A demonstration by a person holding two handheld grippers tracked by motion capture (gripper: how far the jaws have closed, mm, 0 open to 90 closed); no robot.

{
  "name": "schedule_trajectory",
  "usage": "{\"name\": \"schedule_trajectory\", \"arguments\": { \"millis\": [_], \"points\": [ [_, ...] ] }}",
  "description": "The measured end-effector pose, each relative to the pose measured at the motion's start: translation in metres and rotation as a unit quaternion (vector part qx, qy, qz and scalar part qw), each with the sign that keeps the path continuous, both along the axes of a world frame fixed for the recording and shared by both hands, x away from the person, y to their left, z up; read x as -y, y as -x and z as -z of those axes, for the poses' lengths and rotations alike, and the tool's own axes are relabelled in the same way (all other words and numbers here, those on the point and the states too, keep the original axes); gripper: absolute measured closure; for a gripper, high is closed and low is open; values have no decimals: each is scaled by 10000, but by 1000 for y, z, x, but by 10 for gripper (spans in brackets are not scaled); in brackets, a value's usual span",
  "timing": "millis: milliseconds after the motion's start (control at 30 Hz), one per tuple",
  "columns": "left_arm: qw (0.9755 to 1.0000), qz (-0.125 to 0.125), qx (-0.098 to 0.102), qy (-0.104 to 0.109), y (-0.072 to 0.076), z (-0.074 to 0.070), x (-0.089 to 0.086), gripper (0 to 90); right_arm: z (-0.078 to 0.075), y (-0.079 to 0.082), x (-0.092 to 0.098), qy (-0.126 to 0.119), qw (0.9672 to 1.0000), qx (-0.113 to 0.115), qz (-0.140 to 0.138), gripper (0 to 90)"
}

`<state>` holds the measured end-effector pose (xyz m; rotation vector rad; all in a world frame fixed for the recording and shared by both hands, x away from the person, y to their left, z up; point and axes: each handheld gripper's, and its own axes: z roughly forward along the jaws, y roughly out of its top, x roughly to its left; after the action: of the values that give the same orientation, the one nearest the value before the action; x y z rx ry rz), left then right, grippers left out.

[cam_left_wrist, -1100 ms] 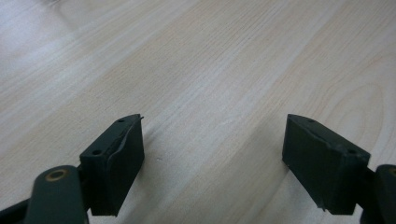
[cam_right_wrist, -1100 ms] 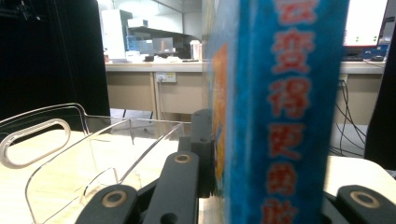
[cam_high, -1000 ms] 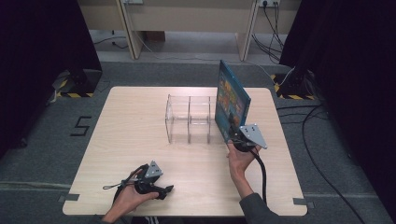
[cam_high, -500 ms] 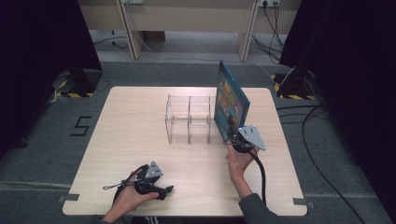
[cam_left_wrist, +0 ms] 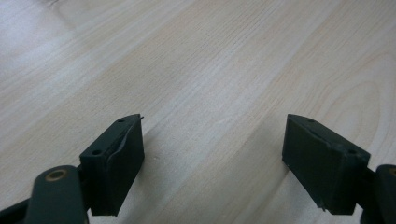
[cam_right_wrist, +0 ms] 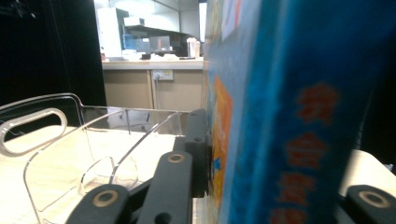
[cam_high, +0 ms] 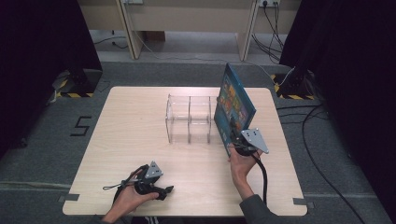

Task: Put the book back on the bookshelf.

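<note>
A blue picture book (cam_high: 233, 105) stands upright and tilted at the right end of a clear acrylic divider rack (cam_high: 189, 119) in the middle of the table. My right gripper (cam_high: 236, 140) is shut on the book's near lower edge. In the right gripper view the book's spine (cam_right_wrist: 299, 112) rises close up between the jaws, with the rack (cam_right_wrist: 84, 140) to its left. My left gripper (cam_high: 161, 190) rests near the table's front edge, held in a hand. Its pads (cam_left_wrist: 116, 158) stand wide apart over bare wood, nothing between them.
The light wooden table (cam_high: 121, 126) carries the rack and the book. A cable (cam_high: 261, 175) trails from the right gripper toward the person. Desk legs and floor cables lie beyond the far edge, and dark curtains hang at both sides.
The book and right gripper have shifted slightly toward the rack's right end. The left gripper has stayed put.
</note>
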<state>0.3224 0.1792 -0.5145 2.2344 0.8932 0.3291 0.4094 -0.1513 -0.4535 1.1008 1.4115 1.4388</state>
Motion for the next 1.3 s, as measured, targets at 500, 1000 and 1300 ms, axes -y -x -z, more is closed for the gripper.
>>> {"name": "schedule_trajectory", "arguments": {
  "millis": [500, 1000, 1300],
  "points": [
    [10000, -3, 1, -1, 0, 0, 0, 199, -6, 16, 12, 190, 9988, -312, -313, 583],
    [9999, 112, 21, 18, 1, 2, 0, 167, -6, 41, 30, 216, 9946, -738, -694, 455],
    [9998, 154, 81, 52, 3, 4, 0, 133, -4, 54, 40, 297, 9926, -872, -797, 444]
  ]
}}
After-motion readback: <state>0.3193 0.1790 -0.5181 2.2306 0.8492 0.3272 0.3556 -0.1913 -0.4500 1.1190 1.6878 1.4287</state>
